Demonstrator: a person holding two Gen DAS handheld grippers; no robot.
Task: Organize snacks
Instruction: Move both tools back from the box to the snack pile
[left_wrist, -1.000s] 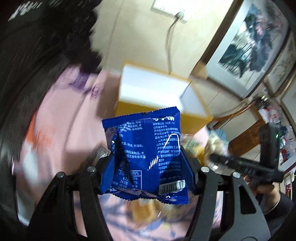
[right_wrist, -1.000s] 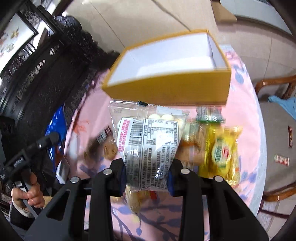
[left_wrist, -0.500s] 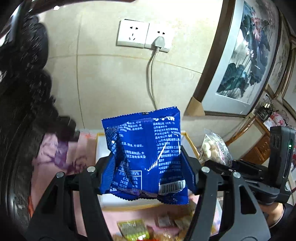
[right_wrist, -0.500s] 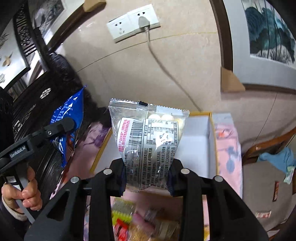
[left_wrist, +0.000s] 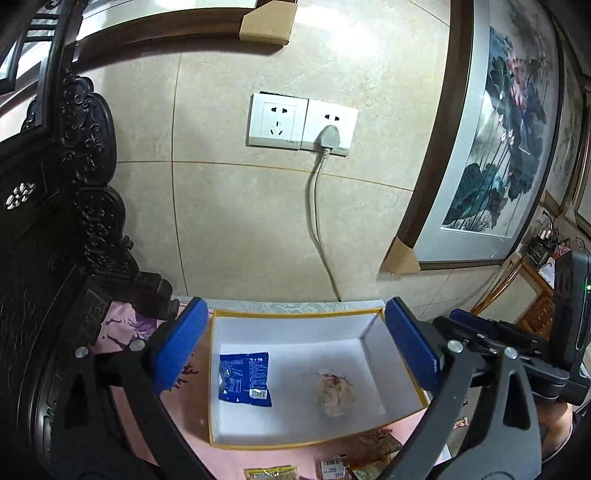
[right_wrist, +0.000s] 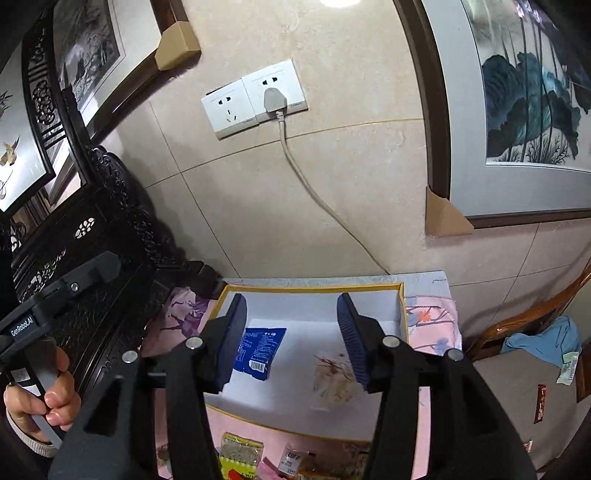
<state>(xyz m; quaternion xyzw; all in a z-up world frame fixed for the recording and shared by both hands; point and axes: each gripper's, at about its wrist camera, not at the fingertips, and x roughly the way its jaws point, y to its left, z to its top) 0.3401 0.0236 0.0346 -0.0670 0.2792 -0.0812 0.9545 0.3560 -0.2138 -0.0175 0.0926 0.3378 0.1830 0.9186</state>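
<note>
The left gripper (left_wrist: 295, 354) hangs over the box (left_wrist: 295, 441), its fingers (left_wrist: 179, 349) spreading wide with nothing between them. In the box the blue packet (left_wrist: 244, 380) lies left, the clear packet (left_wrist: 335, 395) right. The right gripper (right_wrist: 291, 338) is also opening, empty.

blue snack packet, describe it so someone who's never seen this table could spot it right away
Below the wall socket an open box with a yellow rim and white inside sits on the pink tablecloth. The blue snack packet lies flat on the box floor, towards its left side. Its only neighbour there is a clear packet of pale snacks to its right; the blue one is solid blue with white print and a barcode.
</note>
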